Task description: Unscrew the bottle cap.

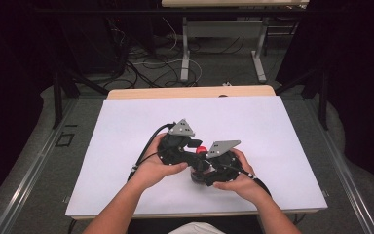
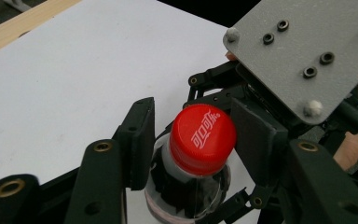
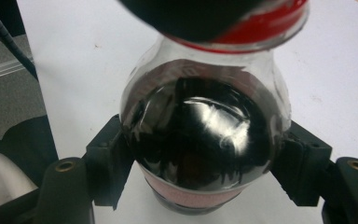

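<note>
A cola bottle (image 3: 200,126) with dark liquid stands on the white sheet (image 1: 121,131). My right gripper (image 3: 205,161) is shut on its rounded body, one black pad against each side. In the high view the right gripper (image 1: 200,171) sits low by the bottle, held by the person's right hand. The bottle's red cap (image 2: 200,137) lies between the jaws of my left gripper (image 2: 193,140). The right-hand pad (image 2: 254,140) is against the cap, while a narrow gap remains at the other pad. Seen from above, the left gripper (image 1: 196,147) reaches the cap (image 1: 201,149) from the left.
The white sheet covers a wooden table whose far edge (image 1: 190,91) shows beyond it. The right gripper's grey plate (image 2: 303,46) sits close above the cap. Cables and table legs (image 1: 185,53) lie on the floor behind.
</note>
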